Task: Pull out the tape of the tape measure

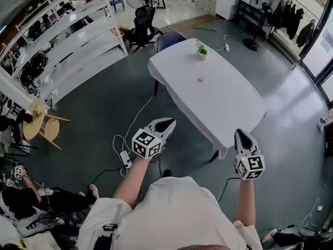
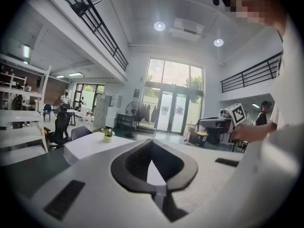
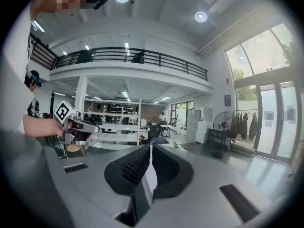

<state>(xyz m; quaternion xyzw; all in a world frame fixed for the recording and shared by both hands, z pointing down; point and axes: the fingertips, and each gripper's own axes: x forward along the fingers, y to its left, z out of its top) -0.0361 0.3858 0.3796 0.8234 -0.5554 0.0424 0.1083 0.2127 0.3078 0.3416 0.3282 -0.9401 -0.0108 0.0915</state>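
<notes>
A small pale round object [image 1: 202, 79], which may be the tape measure, lies near the middle of the white-clothed table [image 1: 229, 108]; it is too small to make out. Both grippers hang in the air short of the table's near end, apart from it. My left gripper [image 1: 165, 123] is shut with nothing between its jaws, and its own view [image 2: 152, 146] shows the pads meeting. My right gripper [image 1: 240, 133] is held at about the same height, also shut and empty [image 3: 151, 148]. Each gripper view catches the other gripper off to the side.
A small potted plant [image 1: 201, 50] stands at the table's far end, with a blue chair [image 1: 169, 38] behind it. White shelving [image 1: 73, 40] runs along the left. Cables and a power strip [image 1: 126, 159] lie on the floor below my left gripper. A fan [image 1: 263, 4] stands far right.
</notes>
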